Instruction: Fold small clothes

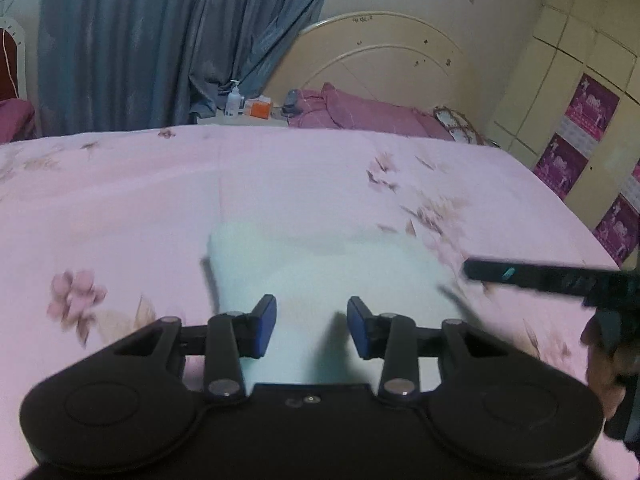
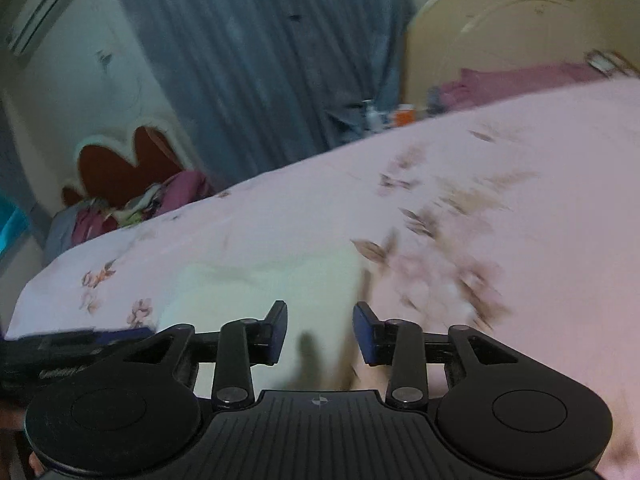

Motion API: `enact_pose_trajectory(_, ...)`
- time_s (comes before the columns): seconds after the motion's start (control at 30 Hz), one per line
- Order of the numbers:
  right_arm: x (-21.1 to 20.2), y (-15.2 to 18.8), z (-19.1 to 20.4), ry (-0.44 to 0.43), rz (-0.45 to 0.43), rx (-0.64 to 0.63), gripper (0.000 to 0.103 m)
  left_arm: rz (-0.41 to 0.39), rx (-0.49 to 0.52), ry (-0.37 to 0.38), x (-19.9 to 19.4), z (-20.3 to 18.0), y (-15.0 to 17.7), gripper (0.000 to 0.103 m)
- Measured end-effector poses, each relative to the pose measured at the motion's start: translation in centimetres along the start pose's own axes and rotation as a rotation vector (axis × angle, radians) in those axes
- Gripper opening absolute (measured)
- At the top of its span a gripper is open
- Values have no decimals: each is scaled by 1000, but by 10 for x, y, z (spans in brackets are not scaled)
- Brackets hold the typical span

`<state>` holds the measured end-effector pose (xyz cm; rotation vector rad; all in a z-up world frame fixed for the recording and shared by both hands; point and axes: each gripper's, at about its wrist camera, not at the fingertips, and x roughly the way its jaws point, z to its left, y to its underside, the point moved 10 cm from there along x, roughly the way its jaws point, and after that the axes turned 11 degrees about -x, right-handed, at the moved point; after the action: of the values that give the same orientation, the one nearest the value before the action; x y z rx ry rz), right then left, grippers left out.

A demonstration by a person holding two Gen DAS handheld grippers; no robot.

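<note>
white garment, folded into a rough rectangle, lies flat on the pink floral bed sheet, and we see it just ahead of both claws. going left to right in the left wrist view: a blue curtain hangs behind the bed, a pump bottle and an orange box stand on a small stand beside it, then come the cream headboard, a mauve pillow heap and the wardrobe doors with purple posters. our left claw hovers over the near edge of the garment with its blue pads spread apart and nothing between them. the other tool's dark finger reaches in from the right, past the garment's right edge, and is blurred.

in the right wrist view, tilted, an air conditioner sits at upper left, a chair with piled clothes below it, then the curtain and the headboard. the garment lies left of centre on the sheet. our right claw is held above the garment's right edge, pads apart and gripping nothing. we cannot tell whether either claw touches the cloth.
</note>
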<state>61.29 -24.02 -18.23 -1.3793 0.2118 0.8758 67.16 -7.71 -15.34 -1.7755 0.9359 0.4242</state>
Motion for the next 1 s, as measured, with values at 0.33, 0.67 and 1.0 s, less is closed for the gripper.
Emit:
enact_pose_trajectory(0.33, 52, 27, -13, 84, 146, -125, 14, 57, 27, -3, 19, 2, 10, 35)
enact_pose_trajectory(0.67, 5, 61, 26, 44, 127, -254, 15, 45, 87, 25, -26, -17, 68, 35)
enact_pose_trajectory(1.0, -48, 97, 74, -73, 179, -289, 15, 86, 72, -9, -66, -22, 121, 35)
